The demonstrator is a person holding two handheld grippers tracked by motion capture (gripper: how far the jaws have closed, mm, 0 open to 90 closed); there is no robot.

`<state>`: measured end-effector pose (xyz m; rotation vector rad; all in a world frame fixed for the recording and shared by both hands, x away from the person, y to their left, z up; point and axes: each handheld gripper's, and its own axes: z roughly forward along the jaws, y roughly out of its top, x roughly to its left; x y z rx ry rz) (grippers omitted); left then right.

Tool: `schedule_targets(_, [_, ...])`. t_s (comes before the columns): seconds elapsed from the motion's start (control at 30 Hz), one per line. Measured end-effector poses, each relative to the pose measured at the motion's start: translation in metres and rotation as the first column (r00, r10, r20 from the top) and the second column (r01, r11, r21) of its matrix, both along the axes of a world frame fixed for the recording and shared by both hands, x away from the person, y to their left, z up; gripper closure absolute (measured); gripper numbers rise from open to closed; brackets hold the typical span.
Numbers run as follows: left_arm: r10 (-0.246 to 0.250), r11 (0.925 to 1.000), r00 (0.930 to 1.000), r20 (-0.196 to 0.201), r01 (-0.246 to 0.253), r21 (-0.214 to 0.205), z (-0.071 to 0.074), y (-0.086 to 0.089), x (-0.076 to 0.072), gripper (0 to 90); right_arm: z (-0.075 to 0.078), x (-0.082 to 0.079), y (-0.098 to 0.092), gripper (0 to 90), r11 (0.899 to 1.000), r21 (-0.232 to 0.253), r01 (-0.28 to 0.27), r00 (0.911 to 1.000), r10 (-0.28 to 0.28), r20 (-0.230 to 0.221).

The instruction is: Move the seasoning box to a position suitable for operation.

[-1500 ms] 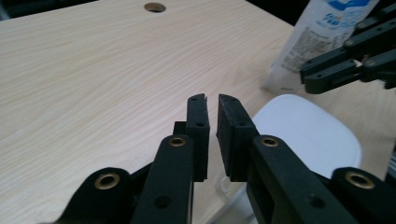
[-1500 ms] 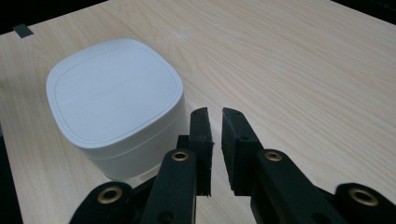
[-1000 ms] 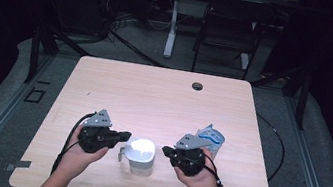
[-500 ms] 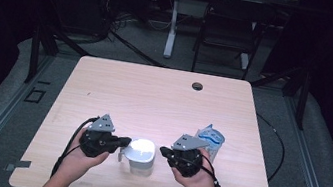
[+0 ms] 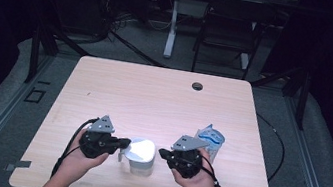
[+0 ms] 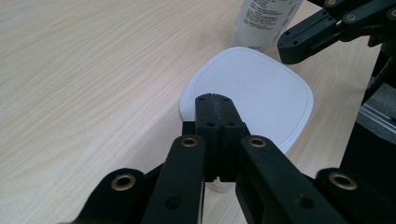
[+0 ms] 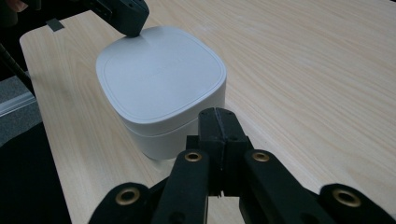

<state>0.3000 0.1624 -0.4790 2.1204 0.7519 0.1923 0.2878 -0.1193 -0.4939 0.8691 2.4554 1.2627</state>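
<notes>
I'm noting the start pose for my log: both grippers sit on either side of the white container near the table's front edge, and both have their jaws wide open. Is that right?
Not quite. The placing is right, but the jaws are shut, not open. The left gripper view shows the left gripper closed over the white container; the right gripper view shows the right gripper closed beside it.

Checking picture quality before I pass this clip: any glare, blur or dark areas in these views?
High view: the white square-lidded container glares and loses detail, while the surroundings of the light wooden table are nearly black. Left gripper view: the container is sharp, the black fingers slightly soft. Right gripper view: even light, a soft shadow beside the container.
</notes>
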Motion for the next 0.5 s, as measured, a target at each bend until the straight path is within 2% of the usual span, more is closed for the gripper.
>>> schedule_targets(0.5, [-0.003,1.0,0.9998,0.019,0.003,0.009,-0.0003,-0.0025,-0.0042,90.0,-0.0011,-0.0033,0.0029,88.5,1.0,-0.017,-0.017,0.9998,0.017,-0.011])
